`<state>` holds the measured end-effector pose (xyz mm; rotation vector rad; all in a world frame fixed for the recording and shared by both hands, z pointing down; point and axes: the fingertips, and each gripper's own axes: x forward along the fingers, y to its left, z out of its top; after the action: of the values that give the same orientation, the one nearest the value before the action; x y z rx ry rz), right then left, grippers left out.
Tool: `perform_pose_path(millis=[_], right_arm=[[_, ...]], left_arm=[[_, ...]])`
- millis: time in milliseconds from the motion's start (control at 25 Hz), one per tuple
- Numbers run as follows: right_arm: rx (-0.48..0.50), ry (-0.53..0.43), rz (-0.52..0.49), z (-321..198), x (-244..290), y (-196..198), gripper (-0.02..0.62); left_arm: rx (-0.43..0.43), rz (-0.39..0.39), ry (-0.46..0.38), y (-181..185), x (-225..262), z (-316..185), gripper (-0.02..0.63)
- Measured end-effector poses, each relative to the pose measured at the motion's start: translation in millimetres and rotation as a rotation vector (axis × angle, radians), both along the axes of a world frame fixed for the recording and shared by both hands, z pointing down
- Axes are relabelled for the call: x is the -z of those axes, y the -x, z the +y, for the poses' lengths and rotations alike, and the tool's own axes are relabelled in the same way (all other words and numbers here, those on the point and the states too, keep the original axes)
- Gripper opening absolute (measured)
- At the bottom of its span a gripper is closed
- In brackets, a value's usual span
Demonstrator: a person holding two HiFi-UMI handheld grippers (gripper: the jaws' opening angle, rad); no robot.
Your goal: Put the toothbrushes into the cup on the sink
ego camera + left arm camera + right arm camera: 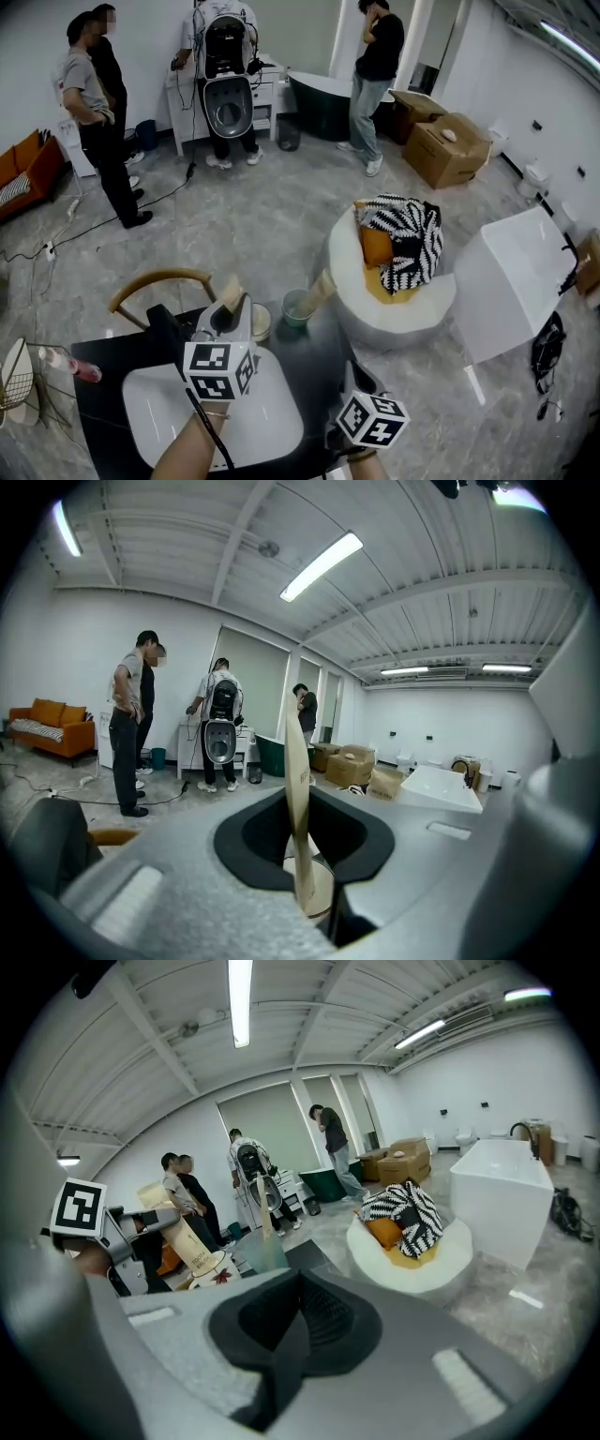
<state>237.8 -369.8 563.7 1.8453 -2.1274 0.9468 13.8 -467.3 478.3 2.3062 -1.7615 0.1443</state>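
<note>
My left gripper (228,315) is shut on a beige paper-wrapped toothbrush (231,290) and holds it upright above the far edge of the white sink (155,417). In the left gripper view the toothbrush pack (297,789) stands edge-on between the jaws, over a beige cup (317,885). A pale green cup (297,307) stands on the black counter (103,375) to the right, with another toothbrush (322,287) leaning in it. The right gripper view shows that green cup (260,1252) too. My right gripper (356,380) sits shut and empty at the counter's near right; its jaws (281,1363) meet.
A beige cup (261,322) stands beside the green one. A wooden chair (159,279) is behind the counter, and a pink bottle (73,367) lies at its left. A white round pouf (389,300) with striped cloth and a white tub (511,281) stand right. Several people stand at the back.
</note>
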Motion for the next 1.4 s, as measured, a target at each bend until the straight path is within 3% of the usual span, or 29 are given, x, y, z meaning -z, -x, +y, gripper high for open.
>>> perform_pose_path(millis=[480, 560, 640, 720, 1080, 1400], right_arm=[[0.008, 0.012, -0.007, 0.0, -6.2, 8.5, 0.003], [0.009, 0.012, -0.008, 0.3, -5.8, 10.4, 0.003], [0.010, 0.011, -0.009, 0.8, -5.6, 12.3, 0.003], [0.012, 0.010, -0.011, 2.0, -5.9, 15.1, 0.003], [0.026, 0.006, -0.022, 11.4, -2.5, 31.9, 0.003], [0.035, -0.011, -0.021, 24.3, 6.8, 42.5, 0.003]], left_arm=[[0.000, 0.033, 0.050, -2.7, -14.6, 2.6, 0.041], [-0.003, 0.041, 0.057, -3.8, -15.3, 3.0, 0.077], [-0.004, 0.050, 0.068, -5.0, -17.8, 4.1, 0.170], [0.005, 0.050, 0.080, -3.4, -21.9, 6.9, 0.199], [0.076, 0.054, 0.133, 16.5, -37.7, 27.6, 0.233], [0.059, 0.087, 0.151, 18.9, -38.4, 52.0, 0.233]])
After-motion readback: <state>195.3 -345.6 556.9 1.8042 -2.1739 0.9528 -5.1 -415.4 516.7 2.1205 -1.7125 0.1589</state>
